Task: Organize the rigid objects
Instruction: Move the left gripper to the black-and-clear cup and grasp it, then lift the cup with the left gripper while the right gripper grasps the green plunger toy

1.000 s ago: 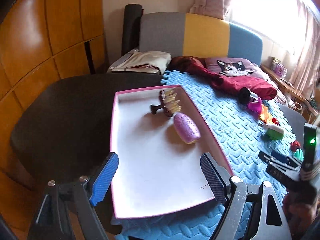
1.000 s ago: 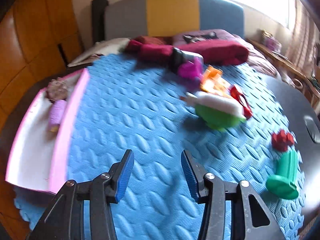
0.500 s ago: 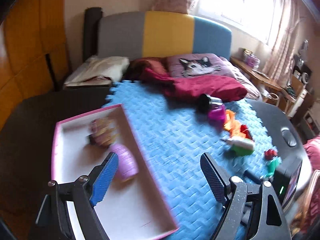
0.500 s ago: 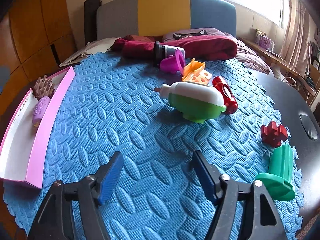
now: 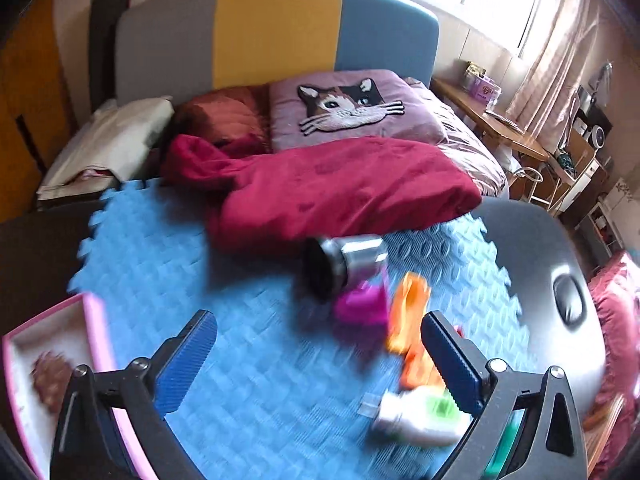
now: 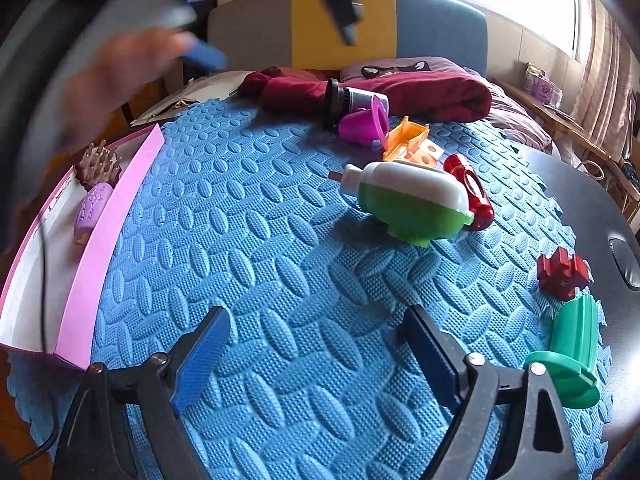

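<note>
Both my tongs are spread wide and holding nothing, left [image 5: 316,356] and right [image 6: 316,352]. Loose toys sit on the mat [image 6: 248,248], ahead and right of the right one, tray [image 6: 116,204] off left. Green bottle [image 6: 412,204] lies nearest, long axis crosswise.

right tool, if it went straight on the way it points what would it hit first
Probably bare blue mat: nothing lies between the open right tool's fingers. Farther along, the green-and-white toy sits slightly right of its line; depth is unclear.

Tricolour headboard [image 5: 276,32]; curtained bright window [image 5: 516,4]; wooden side table [image 5: 492,124].
</note>
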